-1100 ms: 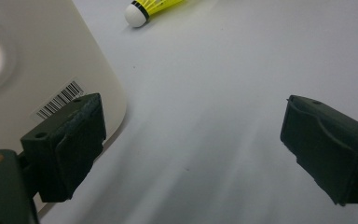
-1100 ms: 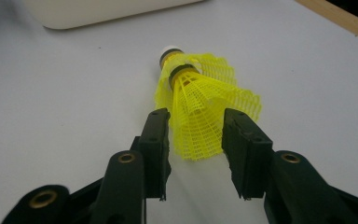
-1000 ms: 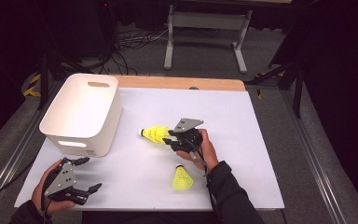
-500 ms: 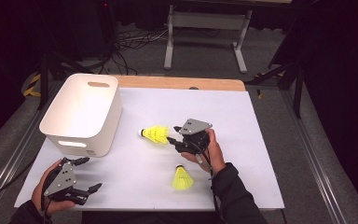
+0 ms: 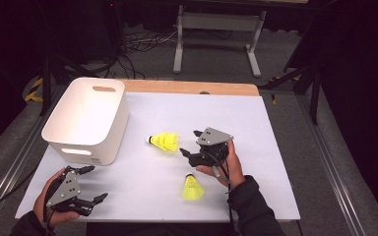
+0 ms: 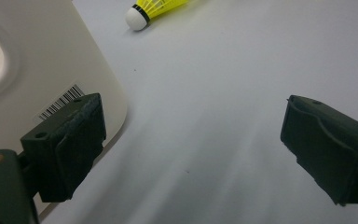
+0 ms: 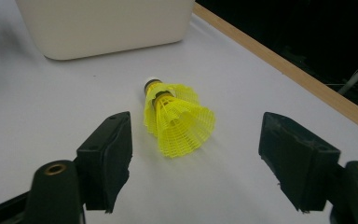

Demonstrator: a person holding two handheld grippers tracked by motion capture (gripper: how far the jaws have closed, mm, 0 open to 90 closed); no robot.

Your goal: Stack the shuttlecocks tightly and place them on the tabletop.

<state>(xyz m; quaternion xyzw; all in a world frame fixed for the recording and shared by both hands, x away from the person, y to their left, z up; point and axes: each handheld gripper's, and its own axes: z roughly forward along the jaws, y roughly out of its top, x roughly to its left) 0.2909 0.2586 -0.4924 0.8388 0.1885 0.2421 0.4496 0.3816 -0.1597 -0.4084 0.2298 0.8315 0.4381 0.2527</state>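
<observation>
Right gripper [image 5: 187,145]: it hangs just beside the near shuttlecock's skirt, around the middle of the table, and the jaws have just been opening; they now stand spread wide and press on nothing.
Right gripper's own view [image 7: 195,154]: the two black jaws frame the shuttlecock, one on each side, both clear of the yellow mesh.
Shuttlecock by the gripper [image 5: 163,141]: yellow skirt, white cork, lying on its side on the white table; cork aimed at the bin, skirt aimed at the right gripper. In the right gripper view [image 7: 177,119] it lies free on the surface, ahead of the jaw tips.
Second shuttlecock [image 5: 192,187]: lying closer to the near edge of the table, just below the right hand, cork end pointing away from the person, apart from the first.
Right hand [image 5: 226,164]: wrapped round the gripper's body, dark sleeve coming in from the near edge.
Left gripper [image 5: 94,183]: parked at the near left corner of the table, jaws spread with only bare white surface between them [image 6: 193,149].
Left hand [image 5: 49,199]: gripping the tool at that corner.
White bin [image 5: 86,120]: at the left edge of the table, open top up; the left gripper view catches its wall and a barcode label [image 6: 58,103].
Table [image 5: 270,162]: white top, wooden strip along the far edge.
</observation>
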